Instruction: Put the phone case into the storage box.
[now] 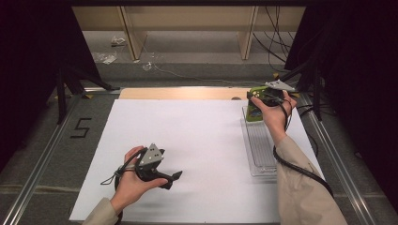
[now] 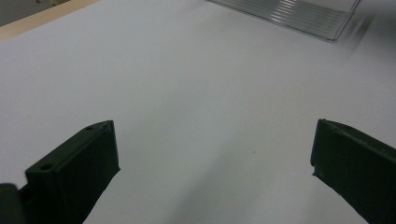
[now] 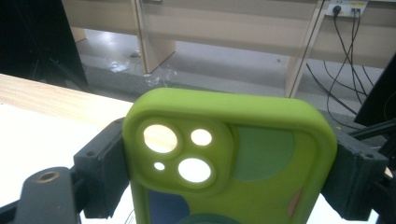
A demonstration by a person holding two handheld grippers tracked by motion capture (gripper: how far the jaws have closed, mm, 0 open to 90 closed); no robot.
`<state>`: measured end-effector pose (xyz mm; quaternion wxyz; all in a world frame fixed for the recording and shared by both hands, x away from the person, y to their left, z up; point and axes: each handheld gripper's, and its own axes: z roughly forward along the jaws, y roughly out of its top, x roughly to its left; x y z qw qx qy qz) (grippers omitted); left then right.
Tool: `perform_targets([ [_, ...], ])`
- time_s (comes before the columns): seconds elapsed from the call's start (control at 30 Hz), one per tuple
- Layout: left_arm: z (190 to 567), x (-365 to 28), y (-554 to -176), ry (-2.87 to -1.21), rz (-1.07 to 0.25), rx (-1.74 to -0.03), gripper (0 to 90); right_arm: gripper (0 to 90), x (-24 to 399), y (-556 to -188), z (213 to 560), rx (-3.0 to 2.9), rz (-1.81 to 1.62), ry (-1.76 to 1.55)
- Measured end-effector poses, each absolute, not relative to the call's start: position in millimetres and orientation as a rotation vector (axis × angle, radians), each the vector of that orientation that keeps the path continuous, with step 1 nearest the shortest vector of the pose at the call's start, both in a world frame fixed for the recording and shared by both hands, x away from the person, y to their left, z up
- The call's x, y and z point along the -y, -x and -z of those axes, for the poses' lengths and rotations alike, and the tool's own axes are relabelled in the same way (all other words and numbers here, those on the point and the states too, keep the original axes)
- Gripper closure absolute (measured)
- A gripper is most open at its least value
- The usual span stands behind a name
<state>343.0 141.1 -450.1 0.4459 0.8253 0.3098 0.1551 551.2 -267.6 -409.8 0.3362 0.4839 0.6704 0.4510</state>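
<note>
Lime-green silicone phone case, camera cut-outs showing light through them, held across its width between the black jaws in the right gripper view; jaws pressed against both long edges, case upright and facing the lens. Pale wooden table edge, floor, shelf legs and cables beyond.

High view: right gripper raised at the far right of the white sheet, over the far end of the clear plastic tray; green case clamped in it, apparently above or just at the tray's far end, contact with the tray not told for certain. Tray long and narrow, ribbed floor, nothing else seen lying in it. Person's right hand wrapped round the gripper, beige sleeve and black cable trailing toward the near edge. Left gripper low over the near left part of the sheet, well apart from the tray, left hand round its body.

Left gripper view: both jaws spread wide, bare white sheet between them, nothing gripped. Corner of the clear tray at the top.

Judged progress: case picked up and held securely, so the grasp done. Left to do, by the look of it, either lowering the case into the tray and letting go, or carrying it clear of the tray; which of the two not settled from these pictures. Left gripper idle, no part in the work so far.
</note>
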Motion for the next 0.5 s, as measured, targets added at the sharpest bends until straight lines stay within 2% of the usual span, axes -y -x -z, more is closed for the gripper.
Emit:
perform_targets([
  [0.5,450.0,-141.2,-343.0,-2.044,-0.384,-0.767,0.4,16.5,264.8,-555.7,415.5,-1.733,-1.151,-1.294],
])
